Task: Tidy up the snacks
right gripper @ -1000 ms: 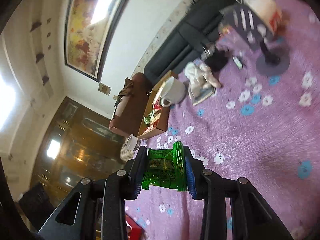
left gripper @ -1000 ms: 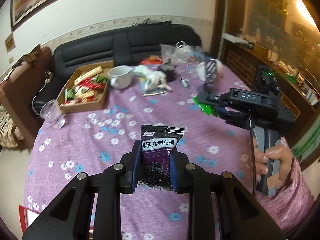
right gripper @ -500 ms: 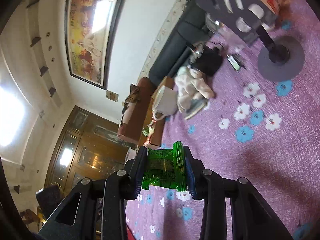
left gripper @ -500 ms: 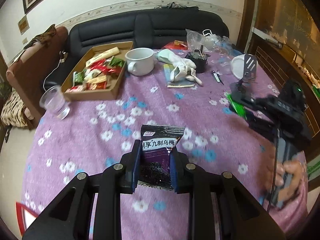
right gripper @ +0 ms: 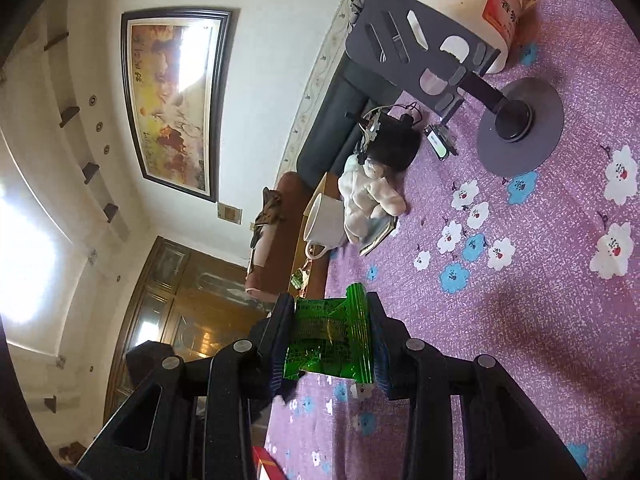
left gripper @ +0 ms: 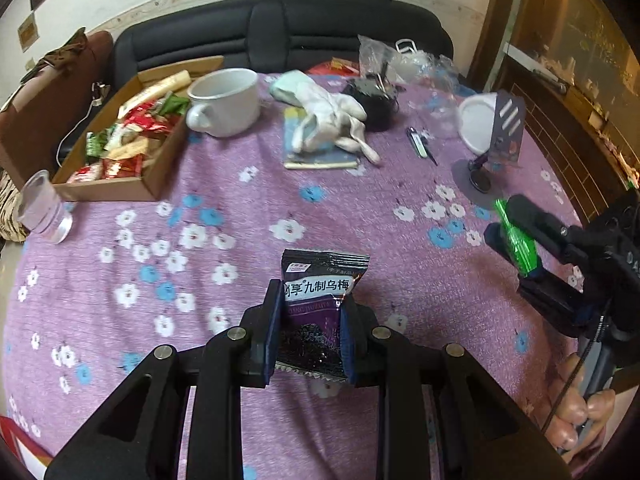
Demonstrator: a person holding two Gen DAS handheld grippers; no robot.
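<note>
My left gripper (left gripper: 310, 320) is shut on a black and purple plum snack packet (left gripper: 320, 304) and holds it above the purple flowered tablecloth (left gripper: 280, 208). My right gripper (right gripper: 330, 340) is shut on a green snack packet (right gripper: 330, 336); it also shows in the left wrist view (left gripper: 516, 236) at the right, tilted on its side. A cardboard box (left gripper: 156, 176) with several red and green snack packets (left gripper: 132, 132) stands at the far left of the table.
A white mug (left gripper: 224, 104) stands beside the box. White gloves lie on a booklet (left gripper: 328, 128). A phone stand (left gripper: 492, 148) and a white tub (right gripper: 476, 4) are at the right. A clear cup (left gripper: 42, 208) stands at the left edge. A black sofa (left gripper: 280, 28) is behind.
Both grippers have moved forward over the table, each still holding its packet. The box and mug look nearer in the left wrist view. The right gripper sits lower and further right.
</note>
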